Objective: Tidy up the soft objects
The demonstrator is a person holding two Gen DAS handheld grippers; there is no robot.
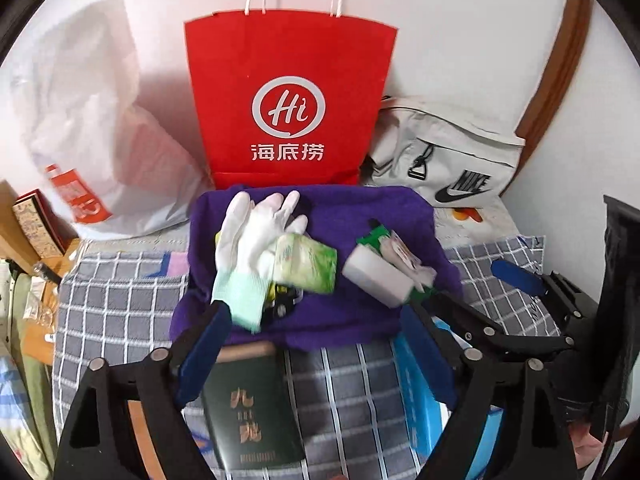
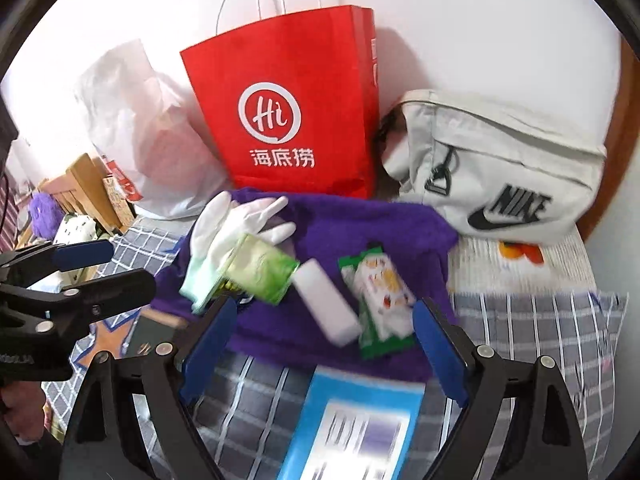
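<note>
Purple and fuzzy, a soft cloth (image 1: 352, 220) lies spread on a bed with a grey checked blanket (image 1: 120, 288). On the cloth rests a white glove (image 1: 248, 232) with a pale green cuff, and a green tissue pack (image 1: 308, 258) leans on it. Near them sit a white foam block (image 2: 328, 304) and a green snack packet (image 2: 380, 296), side by side and touching. The left gripper (image 1: 320, 344) hangs low in front of the cloth with its blue pads spread wide and nothing between them; its left pad is just beside the glove's cuff. The right gripper (image 2: 320, 344) is spread wide too and holds nothing, with the block and packet between its pads farther back. A red paper bag (image 1: 288, 100) stands behind the cloth against the wall. A white plastic bag (image 1: 92, 128) slumps to its left, and a white Nike bag (image 2: 500, 172) sits to its right. A dark green book (image 1: 248, 404) and a blue box (image 2: 360, 424) lie on the blanket in front.
</note>
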